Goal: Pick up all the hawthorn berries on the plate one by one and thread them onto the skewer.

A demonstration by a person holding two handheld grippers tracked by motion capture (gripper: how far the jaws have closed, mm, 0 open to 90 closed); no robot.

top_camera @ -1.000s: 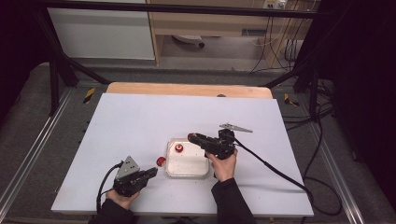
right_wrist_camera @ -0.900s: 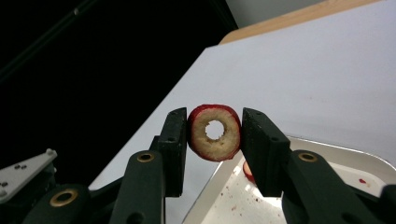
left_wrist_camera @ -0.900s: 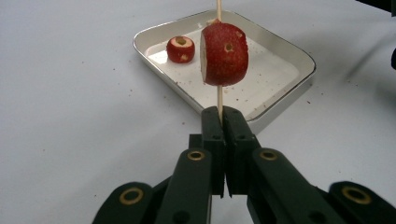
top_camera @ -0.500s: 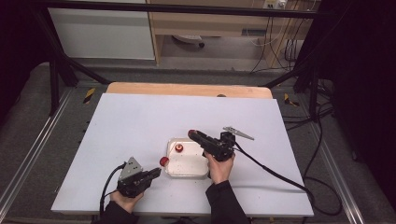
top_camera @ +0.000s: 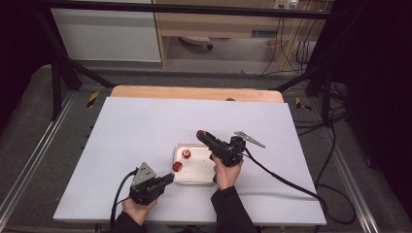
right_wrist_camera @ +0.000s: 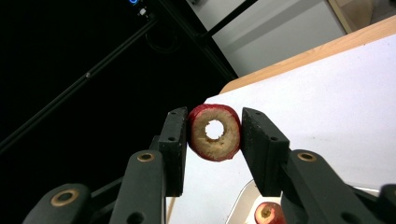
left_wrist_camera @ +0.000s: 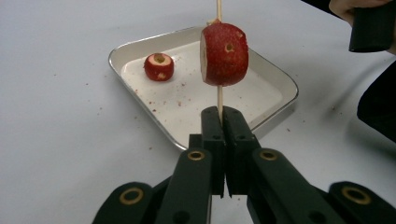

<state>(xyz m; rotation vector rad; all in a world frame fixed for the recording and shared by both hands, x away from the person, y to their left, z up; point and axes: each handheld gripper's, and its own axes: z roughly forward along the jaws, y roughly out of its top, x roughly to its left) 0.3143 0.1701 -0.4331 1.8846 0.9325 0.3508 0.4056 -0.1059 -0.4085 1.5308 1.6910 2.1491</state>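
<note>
Pinching a thin wooden skewer [left_wrist_camera: 219, 95] upright, the left claw [left_wrist_camera: 219, 140] carries one red fruit piece [left_wrist_camera: 224, 53] threaded on it, just above the metal tray [left_wrist_camera: 280, 77]. Farther off, the right claw [right_wrist_camera: 212, 135] grips a cored ring slice [right_wrist_camera: 215, 132], raised above the counter [top_camera: 145, 121]; its hole must line up with the skewer's tip.

1. A lab or recording room: a black frame [top_camera: 68, 73] surrounds the desk [top_camera: 145, 121].
2. Cables [top_camera: 335, 145] trail over grey carpet [top_camera: 29, 126].
3. Metal rails [top_camera: 29, 165] flank the desk.
</note>
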